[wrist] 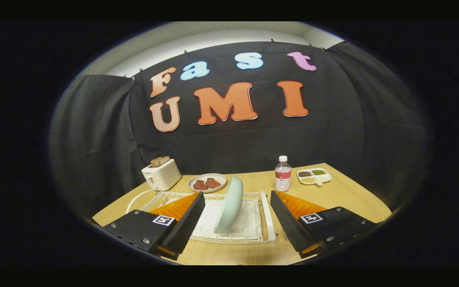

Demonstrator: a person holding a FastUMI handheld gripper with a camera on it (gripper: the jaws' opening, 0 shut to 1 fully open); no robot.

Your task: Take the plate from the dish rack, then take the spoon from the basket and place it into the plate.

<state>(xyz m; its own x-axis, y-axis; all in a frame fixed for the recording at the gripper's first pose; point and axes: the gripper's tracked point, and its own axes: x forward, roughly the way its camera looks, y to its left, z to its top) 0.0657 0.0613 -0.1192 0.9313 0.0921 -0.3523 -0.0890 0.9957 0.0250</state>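
pale green plate (228,205), round and glossy, standing on edge and tilted a little in a white wire dish rack (267,217) on a wooden table; seen nearly edge-on, underside toward the right. set between the two spread fingers of the gripper (237,217), touching neither. spoon and basket not made out.

A dish rack (253,235) sits on the table (353,195). 1 plate (229,205) stands on its edge in the rack, between the 2 spread fingers of the gripper (237,223), touching neither. Behind the rack, from left to right, are a toaster (161,174), a dish of food (207,183), a bottle (283,173) and a tray (314,175) with 3 parts.
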